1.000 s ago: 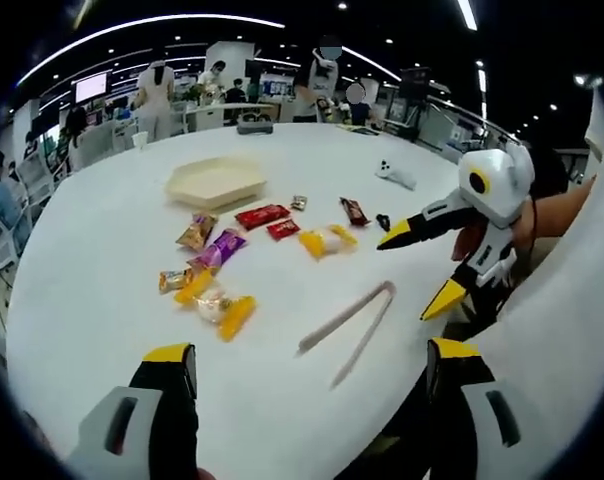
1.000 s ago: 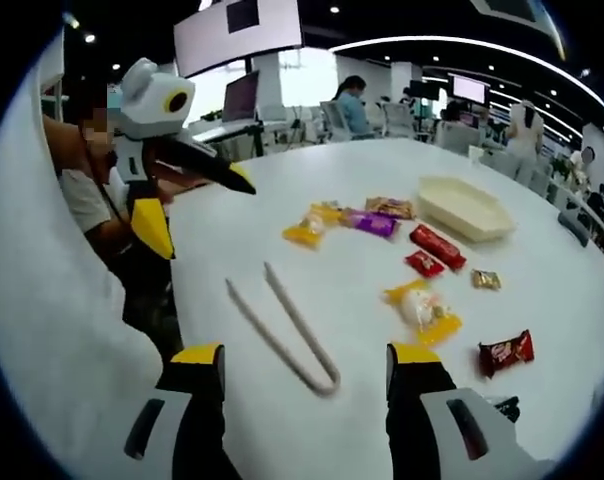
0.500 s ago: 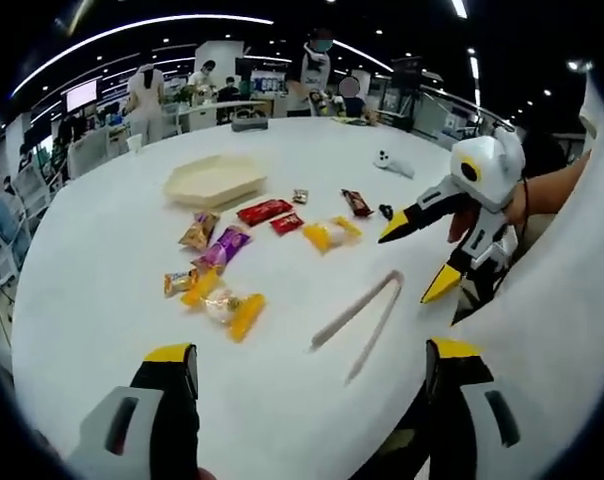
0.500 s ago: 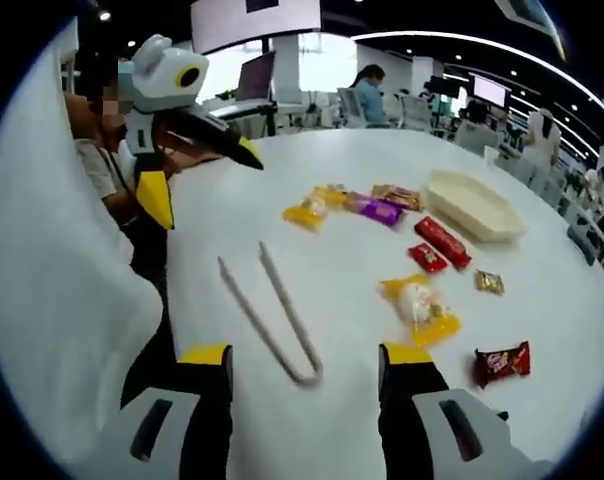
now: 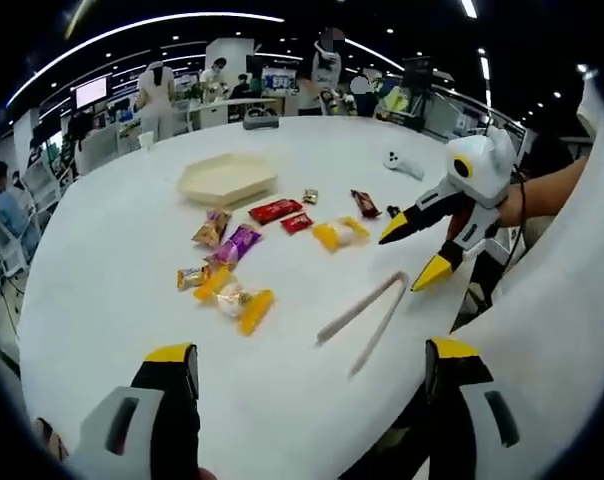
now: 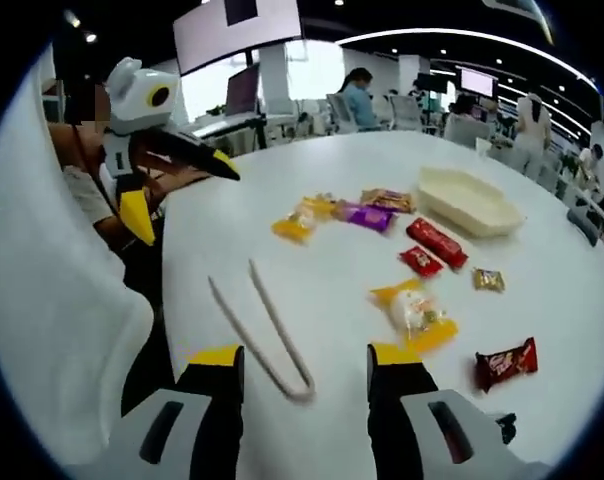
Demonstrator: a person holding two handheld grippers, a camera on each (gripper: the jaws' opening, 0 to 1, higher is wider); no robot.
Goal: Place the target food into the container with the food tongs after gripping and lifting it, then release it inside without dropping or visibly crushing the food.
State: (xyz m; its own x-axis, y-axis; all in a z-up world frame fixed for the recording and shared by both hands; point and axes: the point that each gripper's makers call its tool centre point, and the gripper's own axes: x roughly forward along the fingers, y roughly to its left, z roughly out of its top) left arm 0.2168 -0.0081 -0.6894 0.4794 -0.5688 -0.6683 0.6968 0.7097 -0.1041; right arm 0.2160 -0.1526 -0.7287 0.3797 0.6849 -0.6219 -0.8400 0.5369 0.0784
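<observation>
Right gripper nearer tongs.

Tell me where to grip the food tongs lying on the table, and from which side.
Grip the food tongs partway along both arms, above the joined bend nearest the right gripper, coming straight down from above. They lie flat on the table, the arms spreading away from the bend, so closing across both should squeeze them.

White round worktop. Beige tongs lie flat lower right of centre; wrapped snacks scattered mid-frame; cream tray upper left, small white object upper right.
</observation>
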